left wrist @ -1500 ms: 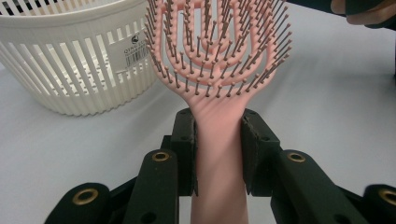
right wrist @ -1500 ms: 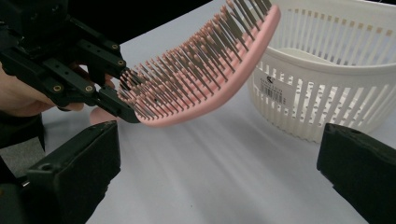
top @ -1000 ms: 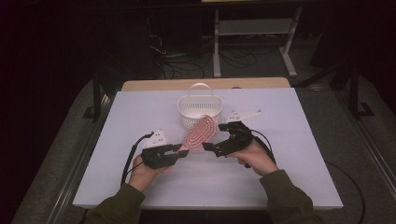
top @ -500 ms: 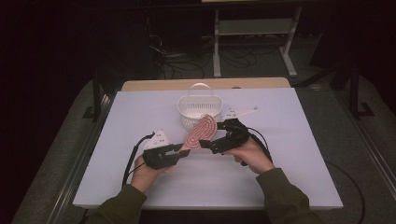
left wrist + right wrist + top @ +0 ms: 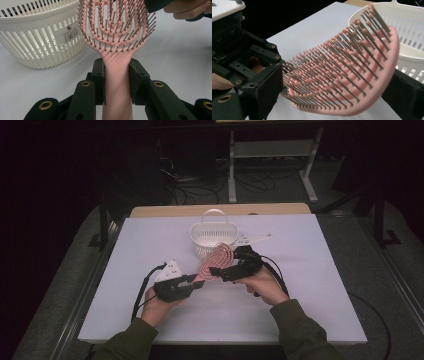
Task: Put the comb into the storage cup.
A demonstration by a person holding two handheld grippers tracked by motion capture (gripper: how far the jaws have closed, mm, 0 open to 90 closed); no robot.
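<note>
Since a second ago our right gripper [image 5: 216, 270] slides in from the right toward the brush [image 5: 212, 262], and its jaws have just been closing, with the brush head between them. In the right gripper view one black pad sits in the bristles on the left and the other stands behind the pink back on the right, but we can't tell if they actually pinch yet. Looks to us like a handover, or a two-handed lift toward the basket [image 5: 200, 234], is getting set up.

Going left to right: the left gripper [image 5: 196, 282] hasn't budged. Its jaws are clamped on the pink handle; in the left gripper view [image 5: 117, 82] the pads press on both sides of it, just under the neck. Next comes the brush, held up off the table [image 5: 310, 310], between the two grippers and just in front of the basket. Its long axis runs from the handle at lower left up to the head at upper right in the high view, so the head points away from us and toward the basket. The bristles seem to face up and toward the left side. The basket stands just past the brush tip.
</note>
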